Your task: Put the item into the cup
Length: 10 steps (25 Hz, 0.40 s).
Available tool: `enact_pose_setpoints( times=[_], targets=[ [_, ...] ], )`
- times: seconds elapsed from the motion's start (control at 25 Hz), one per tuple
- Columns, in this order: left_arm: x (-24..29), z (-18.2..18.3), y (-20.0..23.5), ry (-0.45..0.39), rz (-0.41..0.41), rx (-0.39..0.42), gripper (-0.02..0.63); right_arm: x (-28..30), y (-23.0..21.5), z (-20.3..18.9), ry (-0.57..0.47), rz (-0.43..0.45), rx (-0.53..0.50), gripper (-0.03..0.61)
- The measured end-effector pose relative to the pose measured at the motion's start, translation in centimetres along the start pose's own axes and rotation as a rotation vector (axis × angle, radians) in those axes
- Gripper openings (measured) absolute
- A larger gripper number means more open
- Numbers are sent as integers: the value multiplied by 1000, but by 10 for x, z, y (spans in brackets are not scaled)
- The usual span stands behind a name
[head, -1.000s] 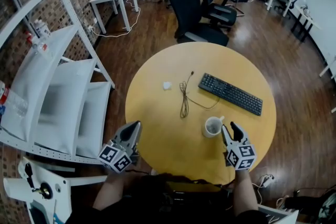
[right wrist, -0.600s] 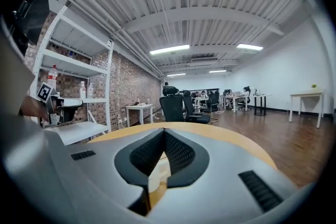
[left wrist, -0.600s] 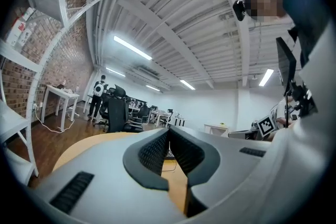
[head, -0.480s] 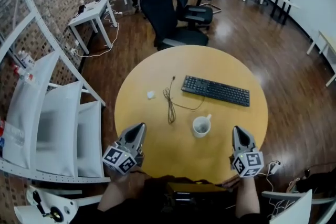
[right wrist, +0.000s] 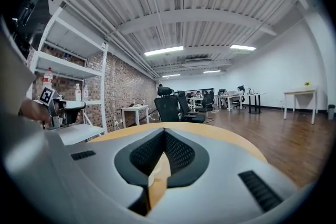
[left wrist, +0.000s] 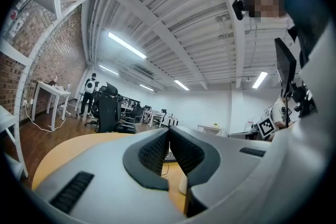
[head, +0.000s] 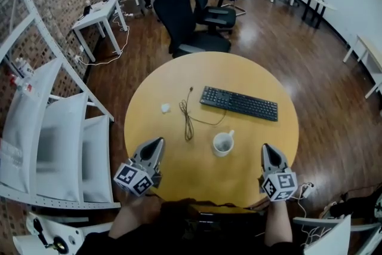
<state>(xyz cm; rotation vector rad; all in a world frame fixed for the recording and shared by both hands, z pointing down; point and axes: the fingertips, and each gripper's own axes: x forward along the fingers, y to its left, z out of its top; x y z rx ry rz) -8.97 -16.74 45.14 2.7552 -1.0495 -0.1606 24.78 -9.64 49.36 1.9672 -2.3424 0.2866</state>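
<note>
Cup [head: 223, 143] sits untouched, left tongs [head: 157, 143] and right tongs [head: 266, 148] closed, empty.

1. No word, brand, number or sign can be read in any view.
2. Left gripper [head: 155, 145]: the left cube [head: 136, 178] carries black-and-white square marker patterns (coded blocks, not characters).
3. Right gripper [head: 267, 148]: the right cube [head: 279, 184] carries patterns of the same kind, with no lettering on the visible faces.
4. Keyboard [head: 239, 103] on the desk [head: 173, 77]: the key legends are too small to read.
5. Bottle [right wrist: 48, 80] on the shelf [right wrist: 65, 70] in the right gripper view: it bears a label, but the print is too small to read.
</note>
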Motion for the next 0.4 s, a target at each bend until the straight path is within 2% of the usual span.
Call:
enact_pose_setpoints(
  times=[0.4],
  targets=[
    [-8,2,7,-12,26,-11,-3,9,7,-2,28,32,-29,9]
  ],
)
